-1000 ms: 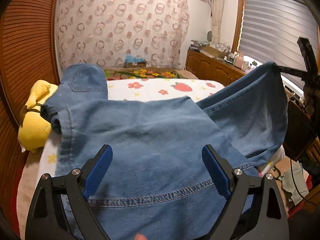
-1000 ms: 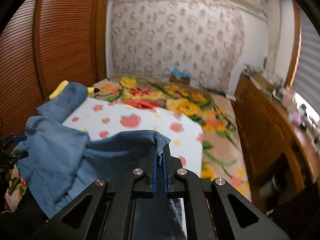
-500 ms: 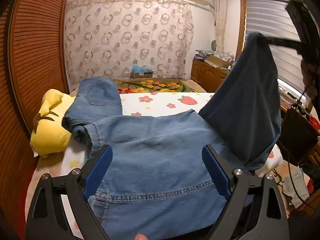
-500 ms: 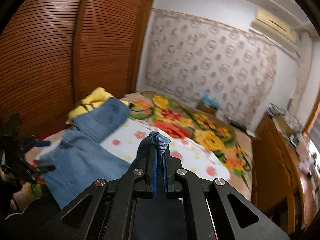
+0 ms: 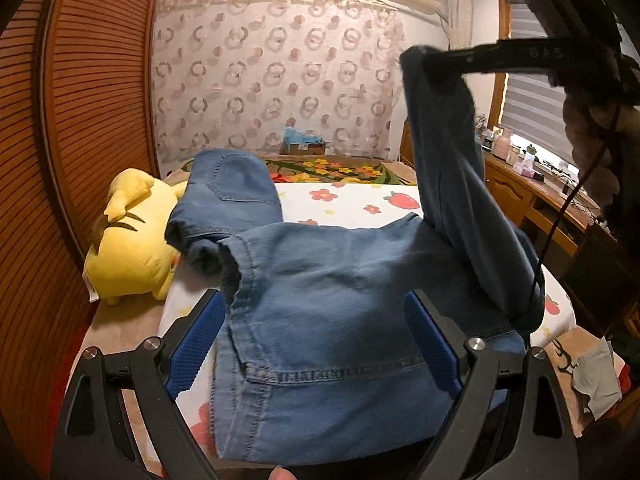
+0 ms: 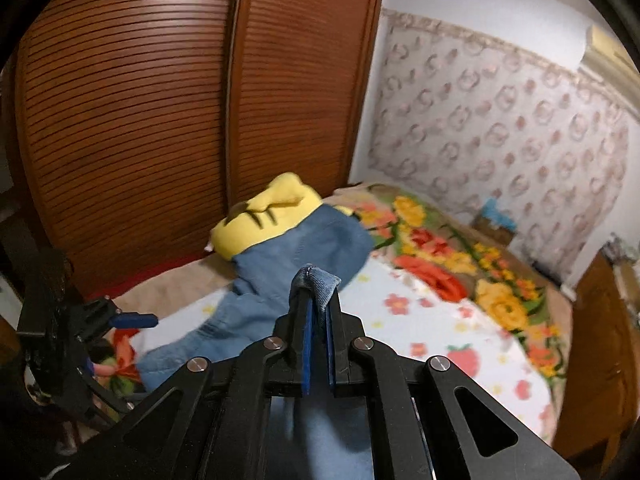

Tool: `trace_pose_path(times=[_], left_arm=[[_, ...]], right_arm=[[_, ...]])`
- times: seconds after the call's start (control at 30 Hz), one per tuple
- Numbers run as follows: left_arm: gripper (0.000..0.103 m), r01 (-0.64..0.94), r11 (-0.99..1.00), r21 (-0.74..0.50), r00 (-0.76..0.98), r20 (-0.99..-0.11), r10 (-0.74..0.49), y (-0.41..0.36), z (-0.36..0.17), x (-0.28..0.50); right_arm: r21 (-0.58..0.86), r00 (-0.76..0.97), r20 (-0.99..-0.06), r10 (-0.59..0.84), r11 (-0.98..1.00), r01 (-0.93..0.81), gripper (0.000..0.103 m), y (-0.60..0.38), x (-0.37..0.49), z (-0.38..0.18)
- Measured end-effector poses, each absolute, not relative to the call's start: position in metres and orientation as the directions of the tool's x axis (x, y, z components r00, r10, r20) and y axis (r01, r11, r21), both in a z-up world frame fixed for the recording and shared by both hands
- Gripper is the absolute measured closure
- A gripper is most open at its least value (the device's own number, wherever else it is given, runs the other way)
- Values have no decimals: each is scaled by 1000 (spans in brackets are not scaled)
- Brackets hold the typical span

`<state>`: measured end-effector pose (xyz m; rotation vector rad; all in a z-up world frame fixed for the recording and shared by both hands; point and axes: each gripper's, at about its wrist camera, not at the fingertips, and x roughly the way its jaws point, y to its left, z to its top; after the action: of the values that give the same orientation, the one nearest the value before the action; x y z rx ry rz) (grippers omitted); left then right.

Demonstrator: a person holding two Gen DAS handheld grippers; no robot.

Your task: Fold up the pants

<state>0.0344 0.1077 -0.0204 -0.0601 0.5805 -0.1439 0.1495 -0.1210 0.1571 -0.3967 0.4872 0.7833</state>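
Note:
Blue denim pants [image 5: 332, 304] lie spread on the bed, waist end far left against the plush. My left gripper [image 5: 316, 332] is open and empty, hovering just above the near part of the pants. My right gripper [image 6: 316, 300] is shut on the hem of one pant leg [image 6: 316, 280] and holds it high. In the left wrist view that leg [image 5: 448, 168] hangs from the right gripper [image 5: 424, 56] at upper right and drapes down to the bed. The pants also show in the right wrist view [image 6: 288, 268].
A yellow plush toy [image 5: 128, 240] lies at the bed's left side by the slatted wooden wardrobe doors [image 6: 160, 120]. The floral bedsheet [image 5: 352, 204] and a flowered blanket [image 6: 440, 256] cover the bed. A wooden dresser [image 5: 532, 200] stands to the right.
My right gripper has lifted the pant leg higher and swung it left over the bed. The left gripper has stayed open over the pants, pulling back slightly.

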Motion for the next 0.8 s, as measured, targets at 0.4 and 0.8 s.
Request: trace_pose_path(times=[0.4, 0.8], left_arm=[[12, 122, 987, -106, 808, -567, -161, 101, -33, 41], [12, 149, 983, -103, 786, -592, -181, 74, -42, 56]], right_arm=[[-142, 630, -587, 508, 701, -698, 66, -173, 188, 143], [-74, 665, -641, 384, 831, -551, 66, -253, 209, 68]])
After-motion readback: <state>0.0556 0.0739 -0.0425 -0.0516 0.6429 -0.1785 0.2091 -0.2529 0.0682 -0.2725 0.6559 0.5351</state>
